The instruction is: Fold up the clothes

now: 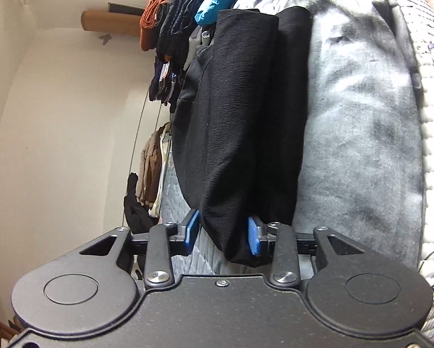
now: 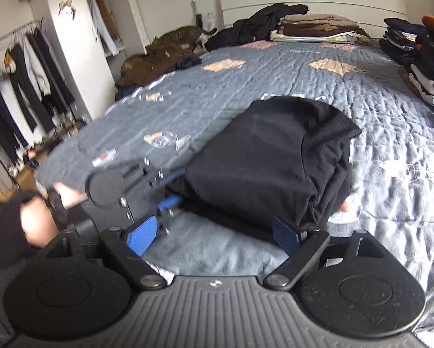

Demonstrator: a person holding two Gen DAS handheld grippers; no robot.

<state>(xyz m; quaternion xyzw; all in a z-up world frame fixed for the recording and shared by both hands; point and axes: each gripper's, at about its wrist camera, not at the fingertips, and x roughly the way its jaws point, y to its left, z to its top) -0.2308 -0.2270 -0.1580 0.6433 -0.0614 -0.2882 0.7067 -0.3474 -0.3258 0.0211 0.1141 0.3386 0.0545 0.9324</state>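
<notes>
The left gripper [image 1: 224,233] brackets the near edge of the folded black garment [image 1: 240,121], one pad touching, not yet clamped. The right gripper [image 2: 221,232] stands spread wide, grasping nothing, at the garment's other corner. The garment lies on the grey quilt [image 2: 303,66]. Seat both pads over all layers before lifting. The left gripper sits rolled sideways, nearly level.
</notes>
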